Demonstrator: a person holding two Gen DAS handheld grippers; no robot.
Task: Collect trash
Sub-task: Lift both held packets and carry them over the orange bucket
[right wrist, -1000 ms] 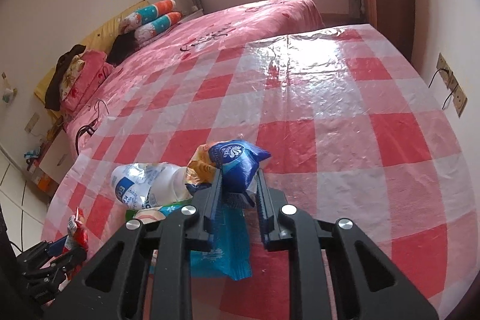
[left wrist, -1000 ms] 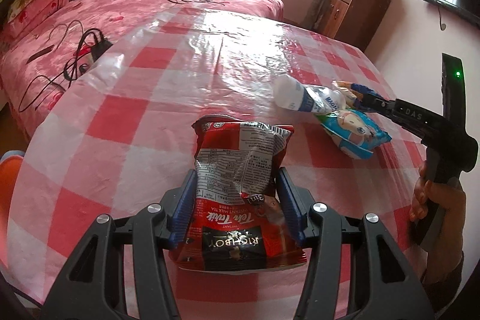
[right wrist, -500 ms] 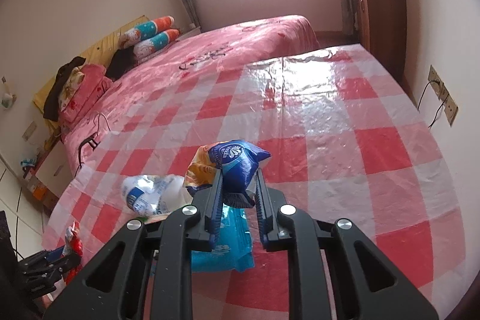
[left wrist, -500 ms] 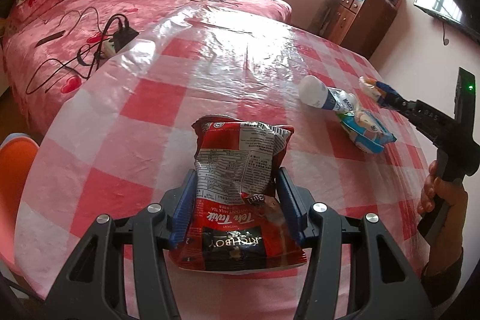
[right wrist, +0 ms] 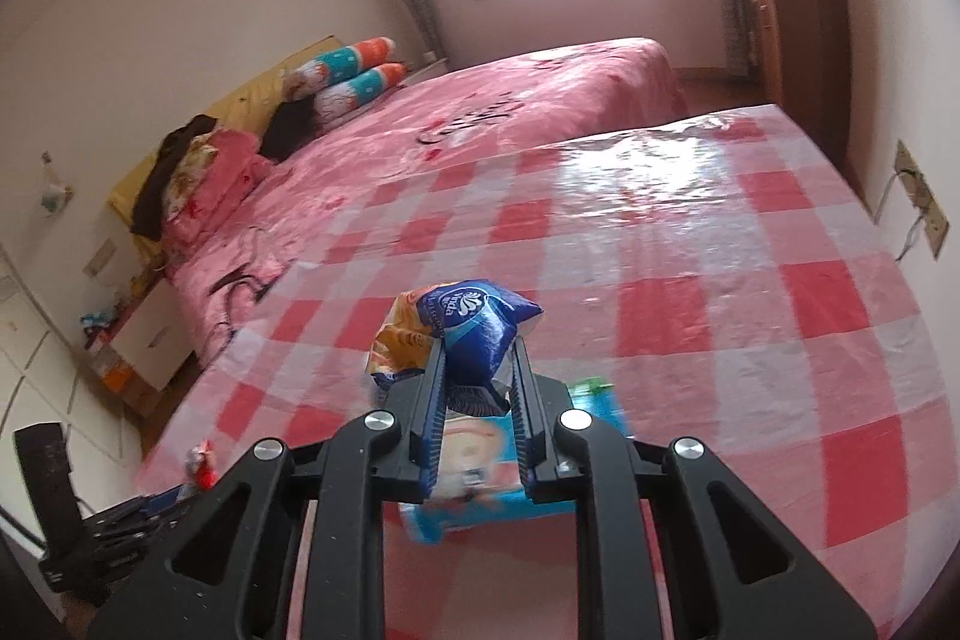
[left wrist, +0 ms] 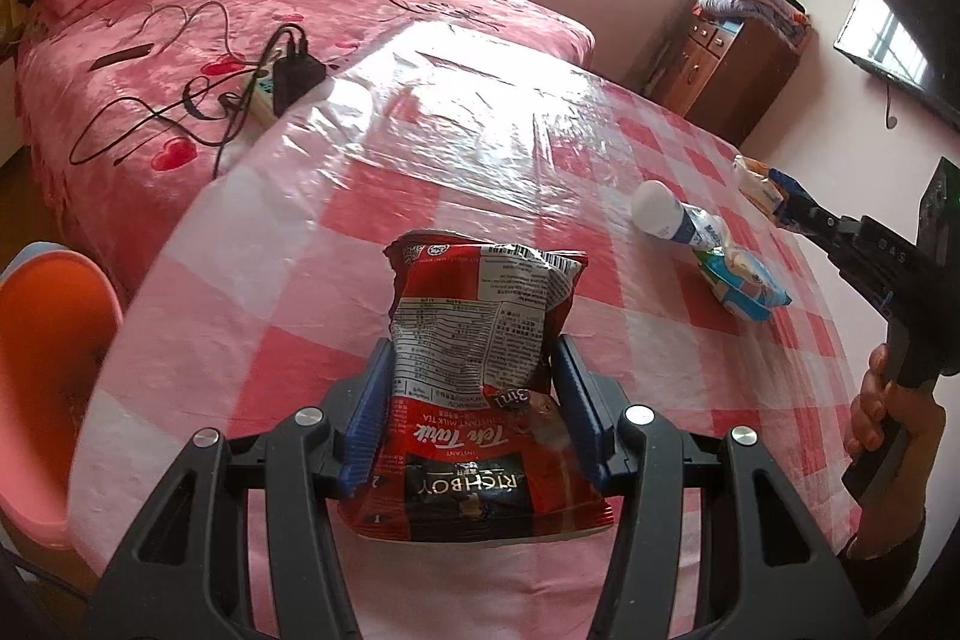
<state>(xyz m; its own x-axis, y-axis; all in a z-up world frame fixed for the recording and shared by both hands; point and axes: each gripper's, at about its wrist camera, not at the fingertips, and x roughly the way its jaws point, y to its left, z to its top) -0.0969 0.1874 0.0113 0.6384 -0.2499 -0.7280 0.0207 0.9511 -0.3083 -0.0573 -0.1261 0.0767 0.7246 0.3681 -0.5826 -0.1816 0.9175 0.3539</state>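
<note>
Red tea packet (left wrist: 480, 388) pinched by left fingers (left wrist: 369, 412); only right view shows right fingers (right wrist: 433, 412) clamping blue wrapper (right wrist: 477, 334).

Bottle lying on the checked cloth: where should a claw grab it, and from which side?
Take the bottle across its labelled body, coming from above with the fingers either side of its long axis. It lies on its side, white cap end toward the bed, so the round body would likely roll from a sideways push. The blue pack touches its far end, so stay near the cap half.
</note>
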